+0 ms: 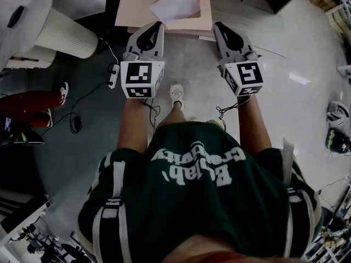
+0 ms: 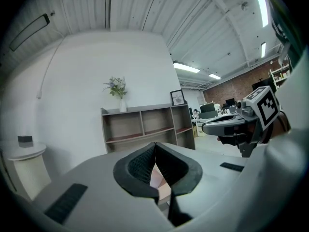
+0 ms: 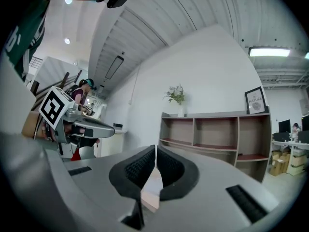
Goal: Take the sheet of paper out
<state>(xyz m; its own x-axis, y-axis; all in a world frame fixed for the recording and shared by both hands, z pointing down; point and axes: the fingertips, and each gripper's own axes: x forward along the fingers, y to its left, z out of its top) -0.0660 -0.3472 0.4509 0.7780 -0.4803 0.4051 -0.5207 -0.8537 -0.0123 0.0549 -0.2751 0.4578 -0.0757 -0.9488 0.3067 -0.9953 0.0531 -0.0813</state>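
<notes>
Paper [image 1: 175,5] lies in the tray [image 1: 131,15], untouched. I hold left gripper [image 1: 158,26] and right gripper [image 1: 219,26] side by side just short of the tray, both clenched on nothing, probably lining up a reach.

Sheet of paper [image 1: 176,5] atop board [image 1: 131,12]

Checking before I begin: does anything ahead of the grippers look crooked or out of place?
The white sheet of paper lies skewed on the pale pink board, its edges turned against the board's straight sides. Nothing else stands out.
</notes>
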